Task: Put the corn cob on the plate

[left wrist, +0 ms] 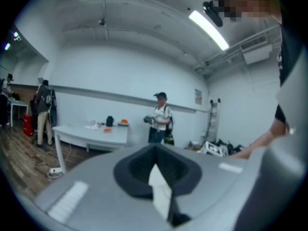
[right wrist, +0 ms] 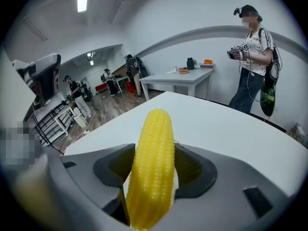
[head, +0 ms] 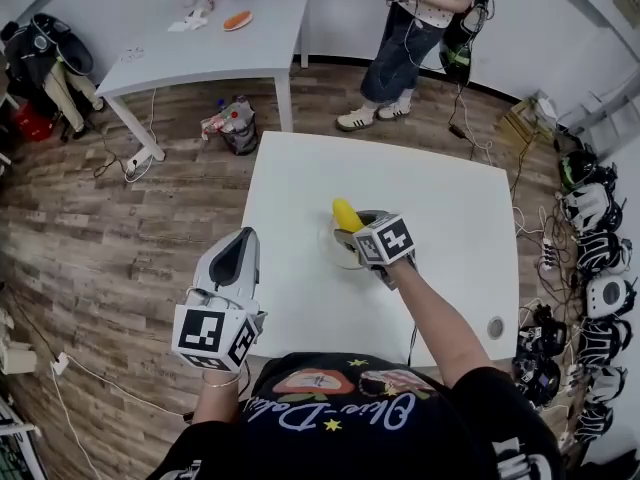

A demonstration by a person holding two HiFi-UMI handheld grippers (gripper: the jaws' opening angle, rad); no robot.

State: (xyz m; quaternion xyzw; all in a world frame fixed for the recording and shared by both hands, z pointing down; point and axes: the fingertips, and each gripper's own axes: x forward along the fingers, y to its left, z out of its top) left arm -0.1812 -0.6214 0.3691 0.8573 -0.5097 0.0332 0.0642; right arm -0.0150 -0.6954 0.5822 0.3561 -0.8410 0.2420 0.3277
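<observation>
The corn cob (right wrist: 151,177) is clamped in my right gripper (right wrist: 153,150); its 2 jaws are closed against the cob's sides only as far as the cob allows, and the cob runs lengthwise along them with its rounded tip pointing away from the camera. In the head view the corn cob (head: 346,213) juts out past the right gripper (head: 353,230) toward the far left, over the middle of the white table (head: 440,188). A pale round plate (head: 338,252) shows just under and to the near side of the jaws; I cannot tell whether the cob touches it.

My left gripper (head: 238,248) is held off the table's near left corner, above the wood floor (head: 120,238), well apart from the cob. In its own view the left gripper (left wrist: 156,174) has its jaws drawn together with nothing between them, and it points out across the room rather than at the table.

Farther out, a 2nd white table (head: 200,53) stands at the far left with an orange object (head: 238,20) and a few small things on it; a person (head: 420,18) stands at the far side holding another device. Cables and dark gear lie along the right wall (head: 590,238).
</observation>
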